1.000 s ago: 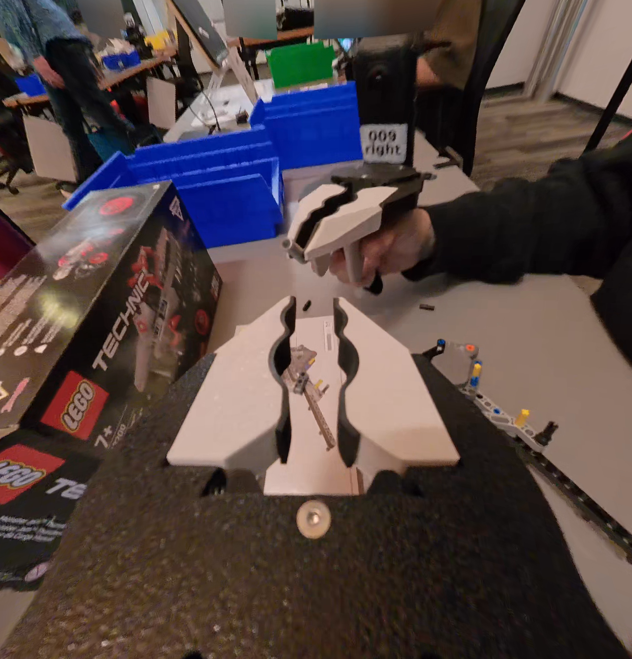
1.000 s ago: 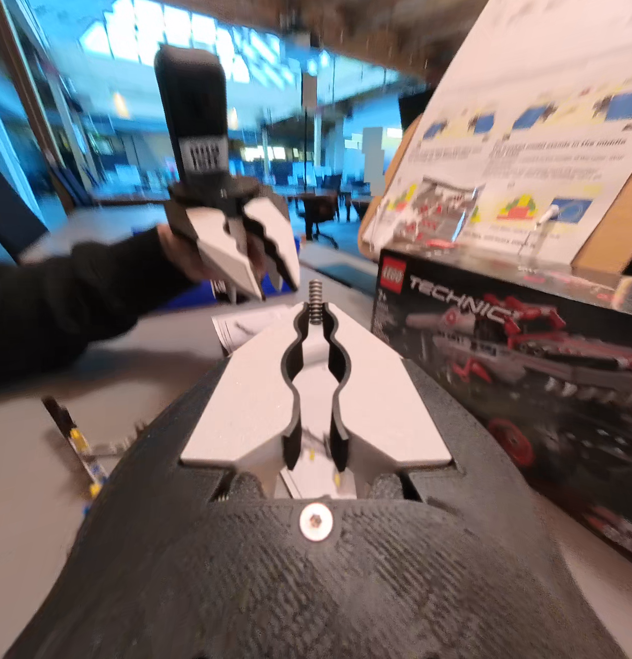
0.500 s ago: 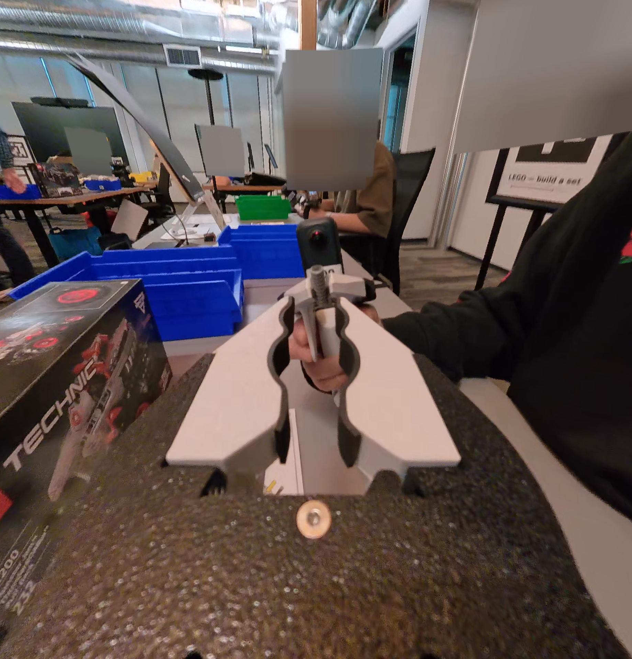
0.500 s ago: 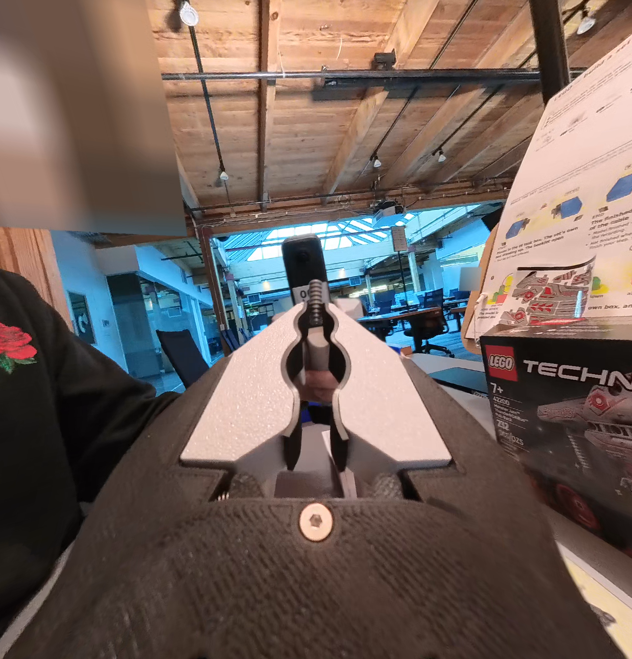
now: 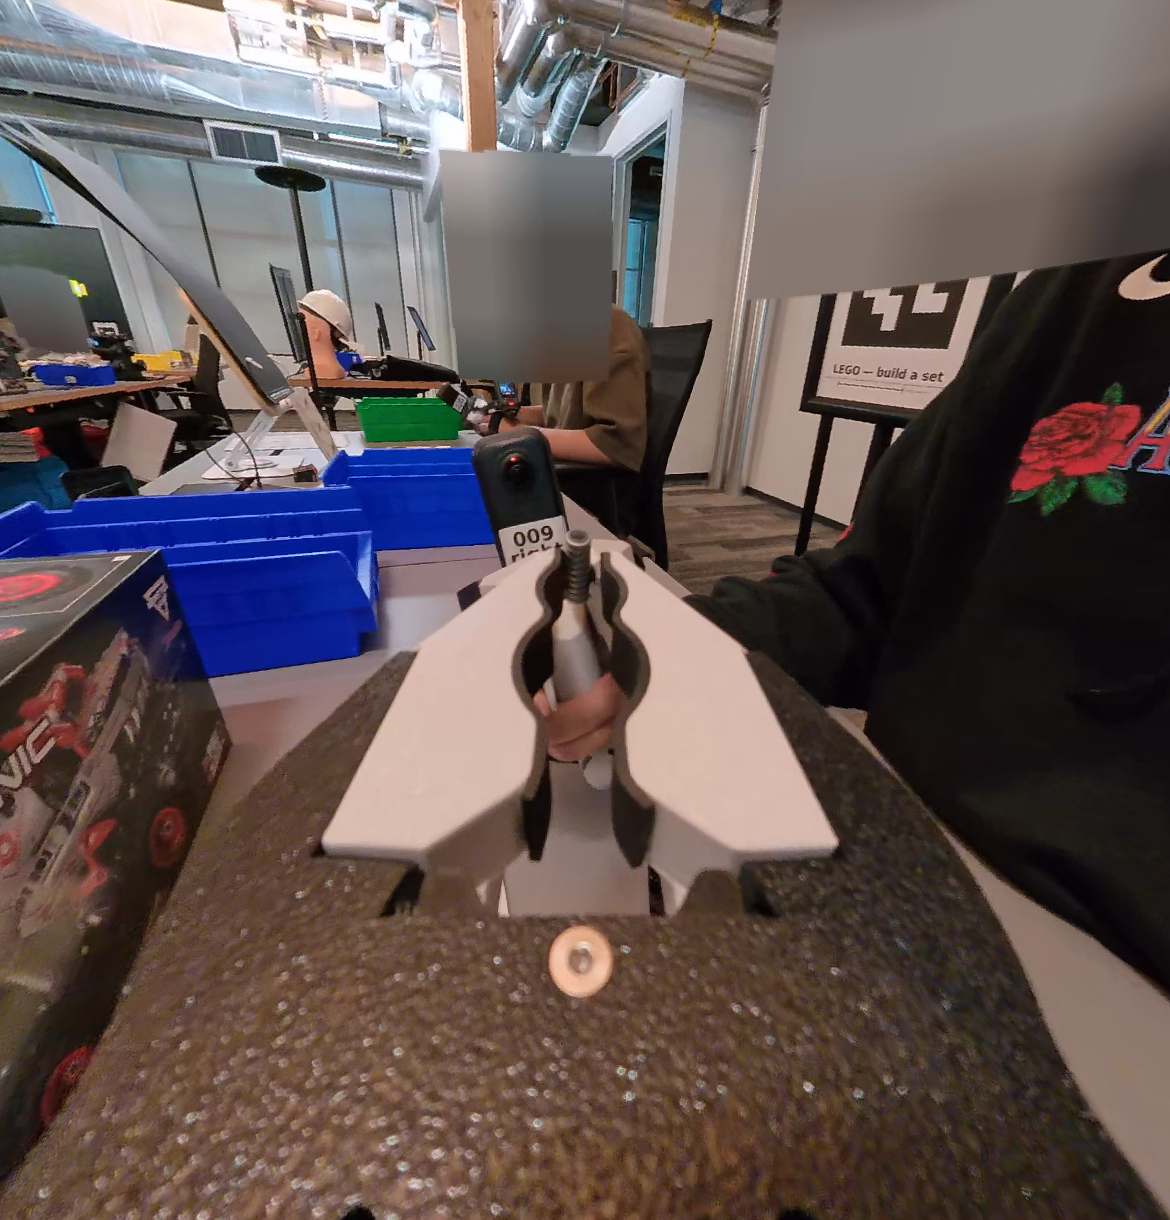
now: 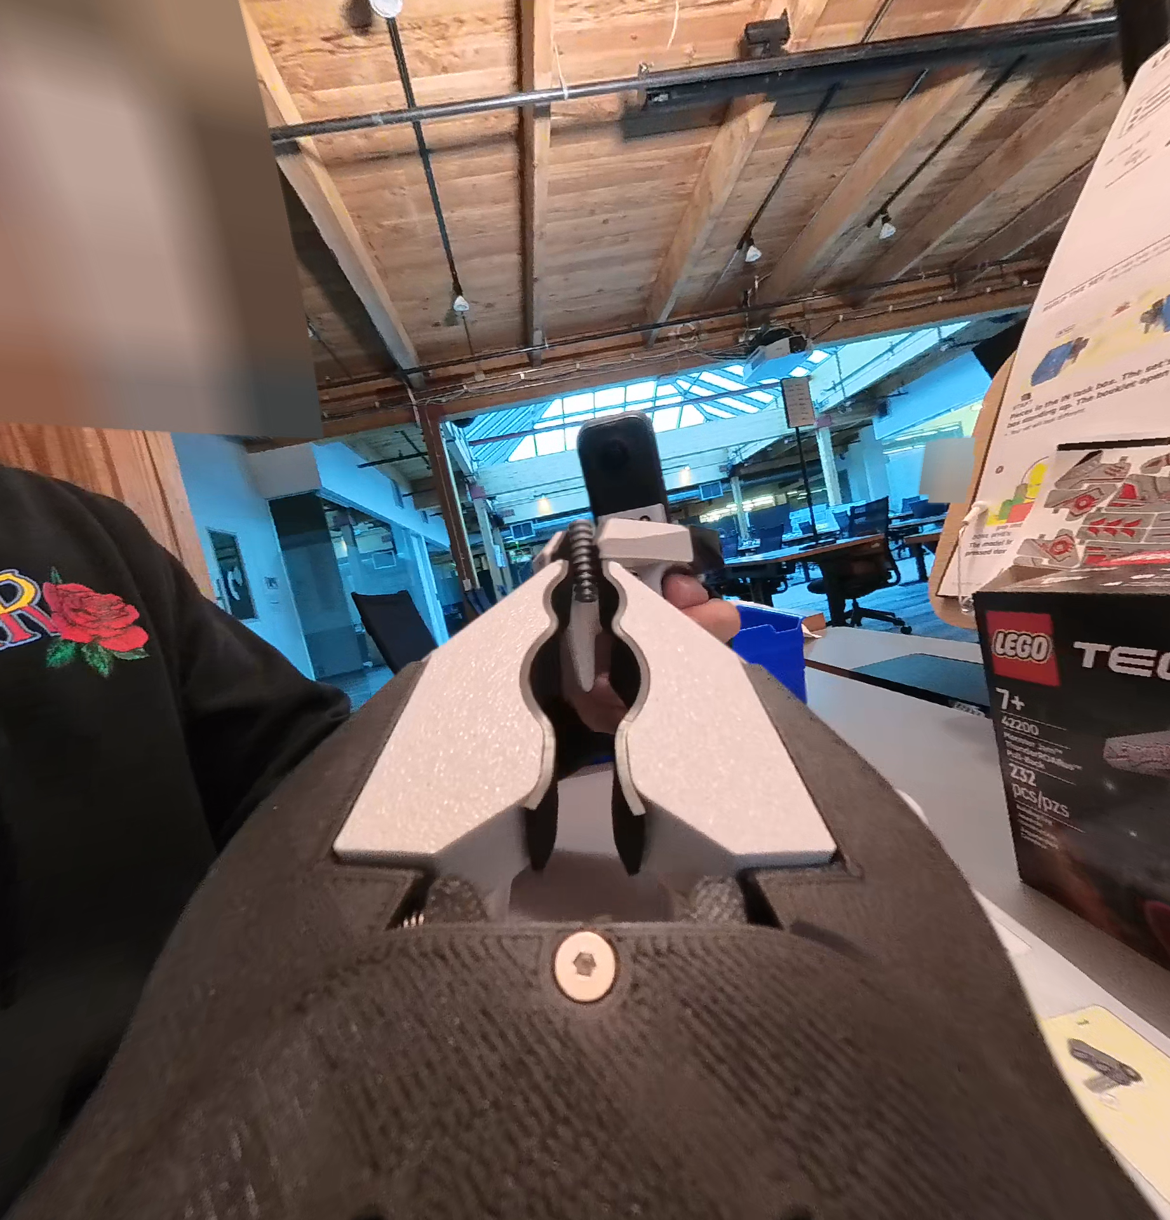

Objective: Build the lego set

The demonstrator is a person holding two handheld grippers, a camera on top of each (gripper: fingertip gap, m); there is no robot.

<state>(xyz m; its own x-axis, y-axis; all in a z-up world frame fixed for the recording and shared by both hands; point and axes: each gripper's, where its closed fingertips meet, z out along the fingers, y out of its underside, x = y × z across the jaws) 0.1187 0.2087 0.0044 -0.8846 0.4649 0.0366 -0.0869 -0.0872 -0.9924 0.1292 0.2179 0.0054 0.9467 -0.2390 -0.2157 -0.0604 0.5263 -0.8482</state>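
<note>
Table (image 5: 430, 581): grey top; no assembled model or loose pieces are shown on it in either view.
Set box (image 5: 74, 759): dark printed box, stood on the table at the left of the left wrist view, just in front of the blue bins (image 5: 239, 561); seen again at the right edge of the right wrist view.
Instruction sheet (image 6: 1110, 343): propped upright behind the box.
Left gripper (image 5: 579, 581): raised off the table and pointed at the other gripper; the fingers are drawn narrow around the spring shock absorber (image 5: 574, 620), which stands upright at the tips.
Right gripper (image 6: 585, 587): held opposite, tip to tip; its fingers are likewise closed narrow on the same part's coiled end.
Progress: judged early to middle; one part is being handed over or adjusted in mid-air. How much of the build is done cannot be told, since the model lies out of frame.
</note>
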